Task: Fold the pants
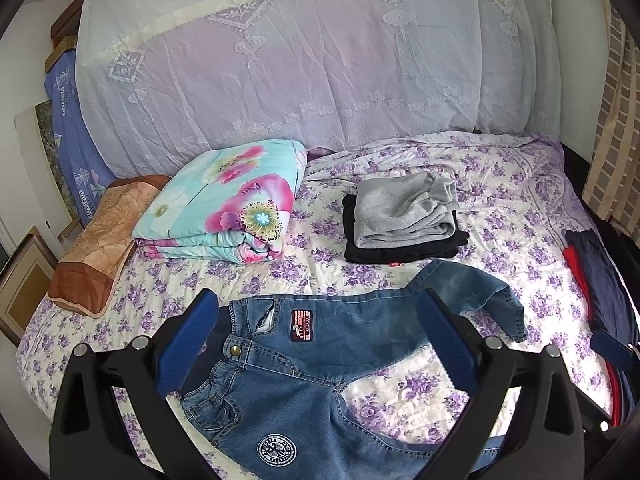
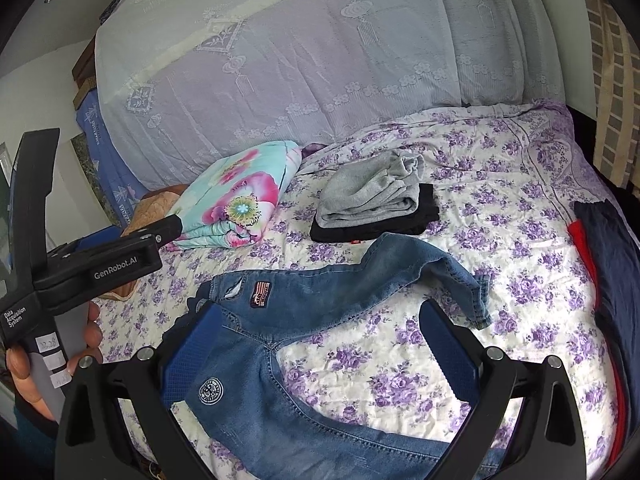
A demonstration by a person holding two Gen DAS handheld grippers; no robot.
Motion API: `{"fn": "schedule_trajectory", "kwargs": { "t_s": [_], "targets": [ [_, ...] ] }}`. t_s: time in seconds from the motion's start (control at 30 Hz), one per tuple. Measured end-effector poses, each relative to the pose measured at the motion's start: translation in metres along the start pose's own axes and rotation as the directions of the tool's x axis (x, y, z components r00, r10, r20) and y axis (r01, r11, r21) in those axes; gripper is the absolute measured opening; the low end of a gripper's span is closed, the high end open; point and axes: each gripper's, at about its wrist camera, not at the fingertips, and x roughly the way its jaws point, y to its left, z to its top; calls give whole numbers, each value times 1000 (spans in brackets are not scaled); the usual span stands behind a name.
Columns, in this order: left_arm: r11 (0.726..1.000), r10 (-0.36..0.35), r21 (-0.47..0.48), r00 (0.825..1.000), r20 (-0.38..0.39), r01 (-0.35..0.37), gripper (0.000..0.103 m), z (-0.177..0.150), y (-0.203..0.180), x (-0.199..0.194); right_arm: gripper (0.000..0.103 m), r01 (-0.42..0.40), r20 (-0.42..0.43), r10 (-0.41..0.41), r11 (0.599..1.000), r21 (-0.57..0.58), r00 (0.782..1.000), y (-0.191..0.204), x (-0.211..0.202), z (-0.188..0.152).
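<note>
Blue jeans (image 1: 304,364) lie spread on the flowered bedsheet (image 1: 500,200), waistband to the left and legs apart. One leg bends toward the far right and ends in a cuff (image 1: 508,304); the other runs off the bottom edge. My left gripper (image 1: 316,296) hovers open over the waistband and seat, with nothing between its blue pads. In the right wrist view the jeans (image 2: 304,292) sit under my open right gripper (image 2: 320,306), which spans the crotch area and holds nothing. The left gripper (image 2: 168,228) shows there from the side, held by a hand (image 2: 24,380).
A stack of folded grey and black pants (image 1: 404,216) sits just beyond the jeans. A folded floral quilt (image 1: 228,204) and a brown pillow (image 1: 100,240) lie at the left. Red and navy clothes (image 1: 592,272) hang at the bed's right edge. A lace-covered pile (image 1: 320,60) backs the bed.
</note>
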Motion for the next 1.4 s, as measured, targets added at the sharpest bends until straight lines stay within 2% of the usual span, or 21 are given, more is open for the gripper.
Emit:
{"fn": "schedule_trajectory", "kwargs": {
  "t_s": [0.27,0.87,1.4],
  "targets": [
    [1000,-10,6,1000,-10,10,97,0,-5,3,99,25,-19,-25,1000,-7,1000,-5,4,-2],
    [1000,0,-4,1000,-24,0,97,-3,-7,6,99,1,-39,-1,1000,5,999,-15,10,-2],
    [1000,-9,16,999,-44,10,97,-7,-22,13,99,15,-62,-14,999,28,998,-32,14,-4]
  ]
}}
